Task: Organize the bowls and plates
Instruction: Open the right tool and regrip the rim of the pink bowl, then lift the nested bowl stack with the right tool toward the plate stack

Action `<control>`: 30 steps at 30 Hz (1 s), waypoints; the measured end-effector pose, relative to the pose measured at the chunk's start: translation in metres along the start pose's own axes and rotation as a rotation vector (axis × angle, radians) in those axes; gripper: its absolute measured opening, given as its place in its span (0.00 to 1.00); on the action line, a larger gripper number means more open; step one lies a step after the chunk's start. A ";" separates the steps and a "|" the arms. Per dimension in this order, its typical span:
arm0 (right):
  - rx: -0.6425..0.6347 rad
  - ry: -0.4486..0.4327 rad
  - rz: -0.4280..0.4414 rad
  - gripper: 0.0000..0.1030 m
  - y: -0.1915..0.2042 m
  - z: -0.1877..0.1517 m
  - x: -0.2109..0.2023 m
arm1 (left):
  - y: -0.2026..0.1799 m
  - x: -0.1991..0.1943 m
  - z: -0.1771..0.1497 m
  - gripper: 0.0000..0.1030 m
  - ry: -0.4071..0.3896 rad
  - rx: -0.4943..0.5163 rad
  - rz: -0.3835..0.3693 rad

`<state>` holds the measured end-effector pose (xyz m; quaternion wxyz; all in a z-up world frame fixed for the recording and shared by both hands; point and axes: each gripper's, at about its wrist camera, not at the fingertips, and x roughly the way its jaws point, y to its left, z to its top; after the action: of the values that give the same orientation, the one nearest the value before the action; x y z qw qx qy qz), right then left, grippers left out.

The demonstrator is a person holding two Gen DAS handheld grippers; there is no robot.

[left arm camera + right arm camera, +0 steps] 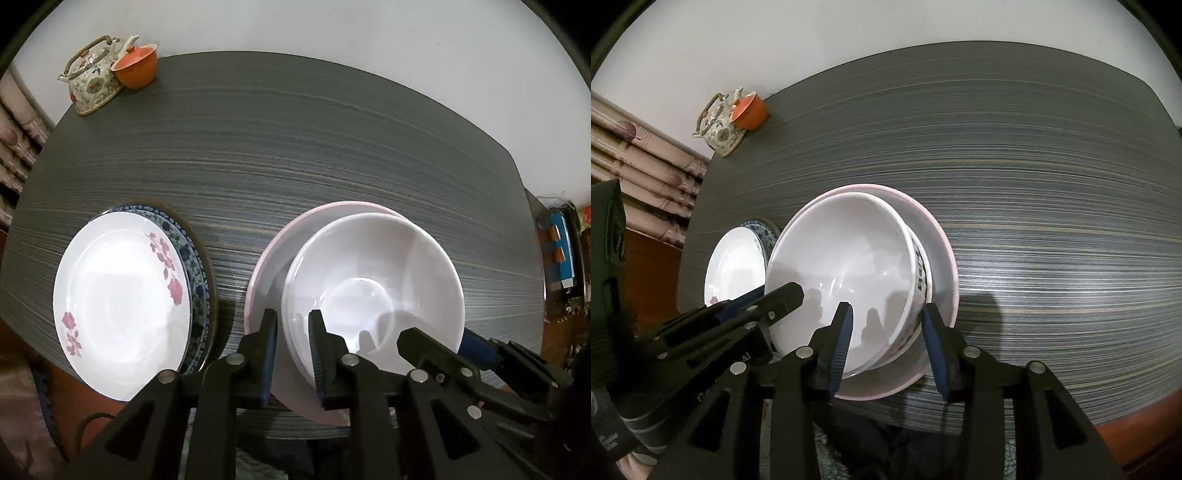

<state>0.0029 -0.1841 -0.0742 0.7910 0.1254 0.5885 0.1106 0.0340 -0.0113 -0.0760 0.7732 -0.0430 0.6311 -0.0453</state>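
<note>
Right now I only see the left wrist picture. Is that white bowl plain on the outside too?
Observer: No. In the right wrist view the white bowl has dark markings on its outer wall, just under the rim.
Visitor: And the other claw, on the right, is it gripping the bowl?
Observer: Not that I can see. The right gripper straddles the rim with one finger inside and one outside, and there is a gap between the outer finger and the wall.
</note>
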 end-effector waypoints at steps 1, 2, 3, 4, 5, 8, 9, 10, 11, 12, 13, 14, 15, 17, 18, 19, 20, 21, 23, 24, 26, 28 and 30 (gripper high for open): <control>-0.001 -0.001 -0.001 0.37 0.000 0.000 0.000 | 0.000 -0.001 -0.001 0.18 -0.004 0.000 0.001; -0.003 -0.001 -0.001 0.37 0.001 0.000 0.000 | 0.000 -0.002 0.000 0.19 -0.010 0.001 0.003; -0.004 -0.001 0.000 0.37 0.001 0.000 0.000 | 0.000 -0.003 0.000 0.19 -0.014 0.002 0.007; -0.004 -0.004 -0.001 0.38 0.002 0.000 0.000 | 0.001 -0.004 -0.001 0.20 -0.018 0.003 0.009; -0.004 -0.005 -0.003 0.39 0.003 0.000 0.000 | 0.002 -0.004 -0.001 0.22 -0.022 0.003 0.011; -0.008 -0.011 -0.004 0.40 0.005 0.000 -0.001 | 0.003 -0.007 -0.002 0.23 -0.035 0.005 0.016; -0.008 -0.011 -0.004 0.41 0.004 0.000 -0.001 | 0.003 -0.007 -0.003 0.23 -0.038 0.008 0.015; -0.007 -0.012 -0.004 0.42 0.004 -0.001 -0.001 | 0.004 -0.008 -0.003 0.23 -0.041 0.010 0.016; -0.008 -0.012 -0.004 0.42 0.003 -0.001 -0.001 | 0.004 -0.009 -0.003 0.23 -0.042 0.009 0.017; -0.009 -0.010 -0.003 0.43 0.004 -0.002 -0.001 | 0.004 -0.011 -0.004 0.23 -0.047 0.009 0.015; -0.008 -0.008 -0.002 0.43 0.003 -0.002 -0.001 | 0.004 -0.012 -0.006 0.23 -0.052 0.015 0.009; -0.006 -0.007 0.001 0.43 0.003 -0.002 -0.001 | 0.005 -0.014 -0.007 0.23 -0.057 0.021 0.004; -0.004 -0.009 0.003 0.43 0.003 -0.002 -0.002 | 0.005 -0.015 -0.007 0.23 -0.059 0.023 0.001; -0.002 -0.014 0.007 0.43 0.002 -0.002 -0.004 | 0.005 -0.017 -0.008 0.23 -0.062 0.019 -0.003; -0.001 -0.015 0.007 0.43 0.001 -0.003 -0.005 | 0.006 -0.019 -0.009 0.23 -0.066 0.018 0.000; 0.000 -0.017 0.008 0.43 0.001 -0.004 -0.006 | 0.007 -0.019 -0.009 0.23 -0.068 0.018 0.000; 0.000 -0.019 0.009 0.43 0.001 -0.004 -0.007 | 0.008 -0.021 -0.010 0.23 -0.072 0.018 -0.006; 0.000 -0.022 0.007 0.43 0.000 -0.005 -0.009 | 0.009 -0.023 -0.011 0.23 -0.078 0.020 -0.016; 0.002 -0.026 0.009 0.43 -0.001 -0.007 -0.011 | 0.010 -0.026 -0.012 0.23 -0.087 0.020 -0.021; 0.002 -0.027 0.010 0.43 -0.002 -0.008 -0.012 | 0.012 -0.029 -0.013 0.23 -0.099 0.022 -0.026; 0.004 -0.029 0.010 0.43 -0.002 -0.008 -0.013 | 0.015 -0.031 -0.015 0.23 -0.105 0.022 -0.031; 0.008 -0.032 0.011 0.43 -0.003 -0.009 -0.014 | 0.019 -0.035 -0.018 0.24 -0.112 0.020 -0.039; 0.014 -0.036 0.010 0.43 -0.005 -0.009 -0.015 | 0.025 -0.036 -0.019 0.26 -0.111 0.009 -0.045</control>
<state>-0.0101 -0.1930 -0.0646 0.8000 0.1359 0.5743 0.1080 0.0088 0.0183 -0.0477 0.8059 -0.0560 0.5860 -0.0629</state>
